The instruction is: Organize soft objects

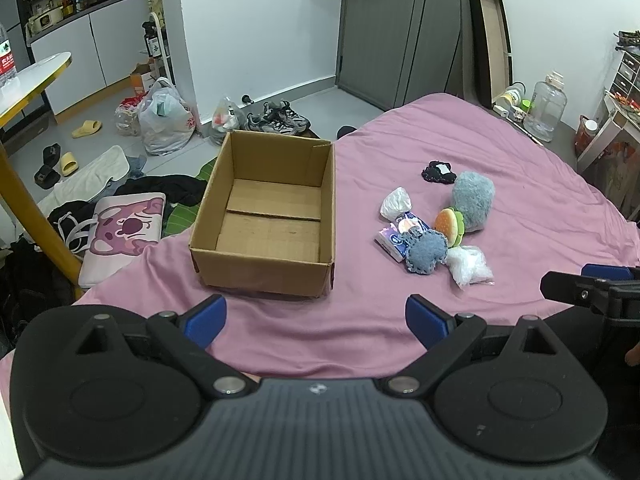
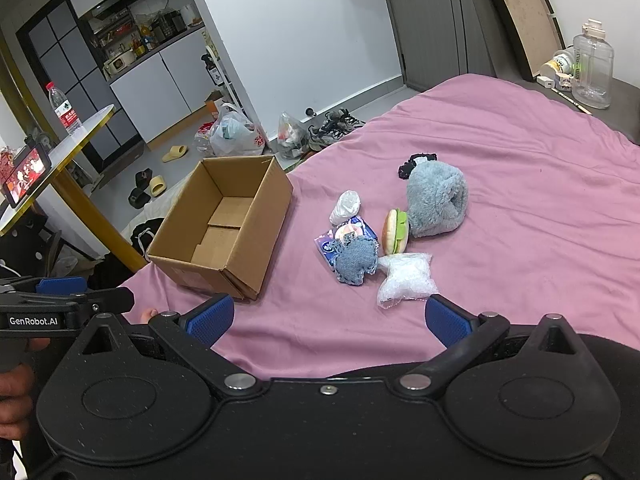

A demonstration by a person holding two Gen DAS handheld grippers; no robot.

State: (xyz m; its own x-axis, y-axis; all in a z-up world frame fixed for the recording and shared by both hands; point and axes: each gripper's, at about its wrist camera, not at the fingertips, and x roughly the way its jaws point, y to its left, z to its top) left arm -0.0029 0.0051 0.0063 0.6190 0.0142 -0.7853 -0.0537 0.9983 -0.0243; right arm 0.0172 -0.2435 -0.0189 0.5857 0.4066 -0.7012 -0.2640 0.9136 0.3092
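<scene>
Soft pile: a cluster on the pink bedsheet (image 2: 520, 184), ahead of the right gripper (image 2: 328, 318) and ahead-right of the left gripper (image 1: 316, 318).
Denim plush (image 2: 356, 260): nearest the right gripper's left finger, lying partly on a purple printed packet (image 2: 340, 236) whose long axis runs from near-left to far-right.
Clear plastic bag (image 2: 406, 276): crumpled, just ahead of the right gripper's right finger (image 2: 444, 320).
Burger plush (image 2: 396, 230): on edge, faces turned sideways, touching the grey fluffy plush (image 2: 436, 198) beyond it.
White bag (image 2: 346, 206), black cloth (image 2: 414, 162): farther out.
Cardboard box (image 1: 272, 212): open top, upright, straight ahead of the left gripper's left finger (image 1: 206, 318); long axis runs away from that gripper.
Left gripper: fingers spread, holding nothing.
Right gripper: fingers spread, holding nothing.
</scene>
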